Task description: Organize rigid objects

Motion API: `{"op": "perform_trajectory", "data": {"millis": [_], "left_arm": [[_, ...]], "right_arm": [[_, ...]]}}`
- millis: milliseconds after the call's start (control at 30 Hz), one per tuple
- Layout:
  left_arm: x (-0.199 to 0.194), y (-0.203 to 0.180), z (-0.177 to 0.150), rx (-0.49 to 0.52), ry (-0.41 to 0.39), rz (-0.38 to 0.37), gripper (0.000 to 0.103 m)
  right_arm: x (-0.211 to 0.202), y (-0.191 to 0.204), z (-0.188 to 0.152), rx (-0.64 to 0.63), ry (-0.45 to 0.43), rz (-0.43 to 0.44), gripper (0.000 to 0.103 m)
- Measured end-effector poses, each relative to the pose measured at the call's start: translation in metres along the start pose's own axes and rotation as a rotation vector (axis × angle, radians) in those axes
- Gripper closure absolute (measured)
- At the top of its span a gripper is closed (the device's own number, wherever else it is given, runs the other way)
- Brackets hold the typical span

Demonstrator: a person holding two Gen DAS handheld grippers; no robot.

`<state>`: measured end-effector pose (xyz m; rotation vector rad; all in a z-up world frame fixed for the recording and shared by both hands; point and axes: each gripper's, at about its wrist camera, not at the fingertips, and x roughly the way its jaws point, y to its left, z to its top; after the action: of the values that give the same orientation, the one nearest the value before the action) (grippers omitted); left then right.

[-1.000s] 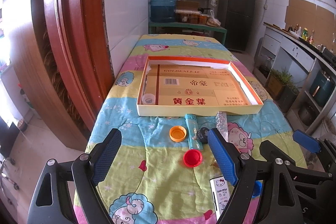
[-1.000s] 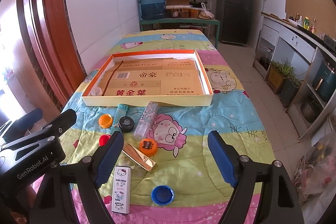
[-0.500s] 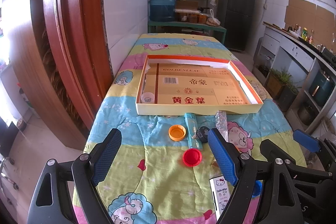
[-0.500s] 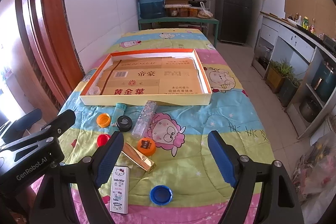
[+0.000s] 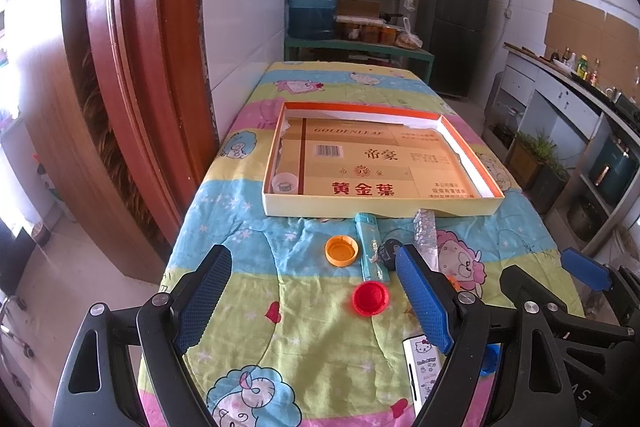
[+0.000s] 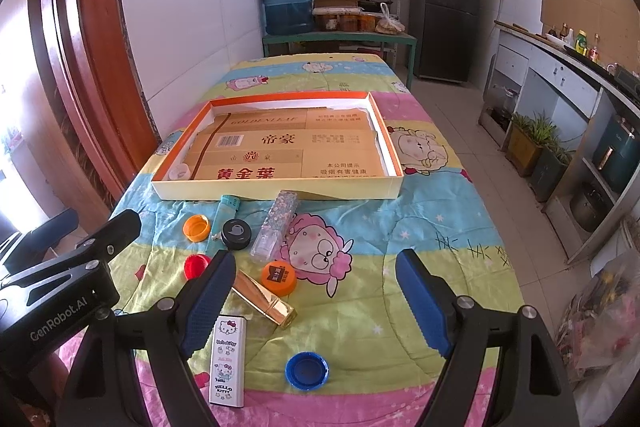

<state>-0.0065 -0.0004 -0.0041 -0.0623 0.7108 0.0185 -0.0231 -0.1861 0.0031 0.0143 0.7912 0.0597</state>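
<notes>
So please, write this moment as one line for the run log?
left gripper: open, empty | right gripper: open, empty | shallow cardboard box tray: holds one clear cap | other items: on quilt

Caps [image 6: 196, 227] and lighters [image 6: 228, 361] before box [image 6: 276, 189]

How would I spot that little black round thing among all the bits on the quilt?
Start at the big shallow cardboard tray on the cartoon quilt. Just in front of its near wall lies a teal lighter, and the black round lid sits right beside it. It is the only black piece; the other caps are orange, red or blue.
</notes>
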Motion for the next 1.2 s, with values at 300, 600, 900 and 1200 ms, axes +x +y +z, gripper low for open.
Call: {"op": "perform_trajectory", "data": {"millis": [300, 600, 900, 1200], "left_arm": [[0.006, 0.007, 0.000, -0.009, 0.012, 0.000, 0.018], [0.007, 0.007, -0.001, -0.006, 0.015, 0.000, 0.018], [0.015, 0.008, -0.007, -0.002, 0.037, 0.001, 0.018], [0.029, 0.010, -0.023, 0.029, 0.100, -0.053, 0.018]], "right_arm": [[0.003, -0.003, -0.002, 0.012, 0.011, -0.005, 0.021], [0.005, -0.004, -0.002, 0.015, 0.015, -0.008, 0.021], [0.011, -0.015, -0.006, 0.048, 0.026, -0.026, 0.021], [0.026, -0.020, -0.023, 0.026, 0.103, 0.045, 0.021]]}}
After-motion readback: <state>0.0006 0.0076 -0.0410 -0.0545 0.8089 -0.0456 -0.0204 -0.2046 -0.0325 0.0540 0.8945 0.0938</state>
